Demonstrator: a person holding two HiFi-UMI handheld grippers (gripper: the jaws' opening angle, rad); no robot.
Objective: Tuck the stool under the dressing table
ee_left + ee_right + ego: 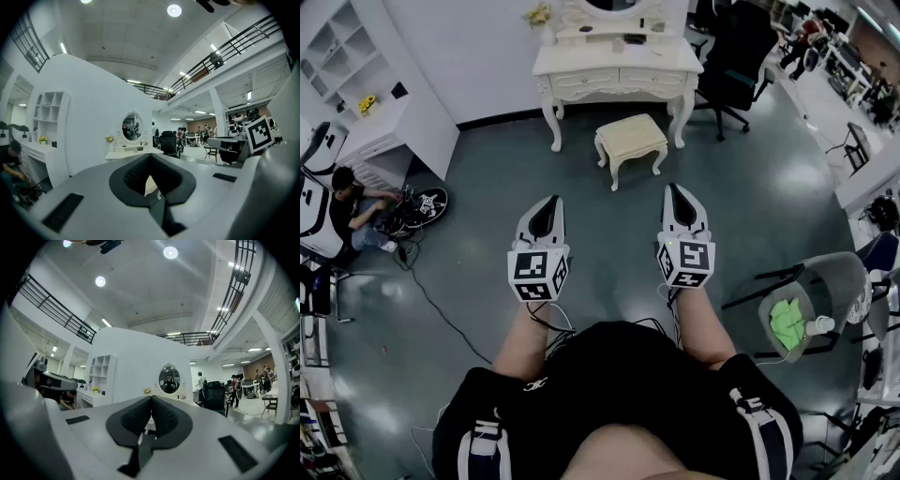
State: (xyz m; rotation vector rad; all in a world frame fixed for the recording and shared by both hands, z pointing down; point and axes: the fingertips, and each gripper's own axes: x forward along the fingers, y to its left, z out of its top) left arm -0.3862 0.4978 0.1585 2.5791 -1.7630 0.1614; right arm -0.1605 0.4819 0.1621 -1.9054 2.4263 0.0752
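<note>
Probably light and rigid, the stool needs a seat-edge push; left tongs and right tongs sit closed, empty.

The floor was smooth, grey and glossy, throwing back the ceiling lights in pale patches. The dressing table had a cream painted finish with a soft sheen over carved, wood-like legs, and its oval mirror was clear glass. The stool had the same cream paint on its legs and a padded seat that looked like matt cloth. The left gripper and right gripper had shells of smooth matt grey plastic; their pads were black, rubbery and finely textured. The chair on the right had a grey plastic shell on thin dark metal legs, with a crumpled green cloth lying on it
</note>
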